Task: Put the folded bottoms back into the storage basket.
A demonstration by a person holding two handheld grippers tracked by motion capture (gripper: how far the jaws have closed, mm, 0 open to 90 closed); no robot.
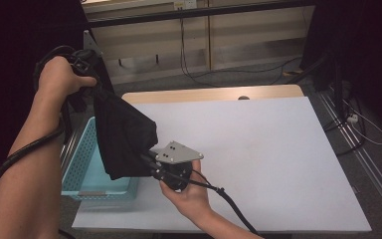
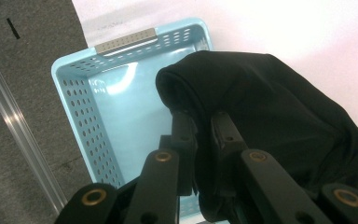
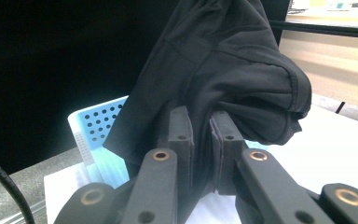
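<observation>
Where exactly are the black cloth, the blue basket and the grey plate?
black cloth [image 1: 122, 134], high view, middle of the hanging fabric.
blue basket [image 2: 116, 121], left gripper view, bare inside floor.
grey plate [image 1: 178, 152], high view, flat top, on the right gripper.

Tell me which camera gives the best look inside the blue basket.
The left gripper view: it looks down into the blue basket, showing its bare floor and perforated walls beside the black garment. The high view shows it partly behind the cloth; the right gripper view shows one corner.
</observation>
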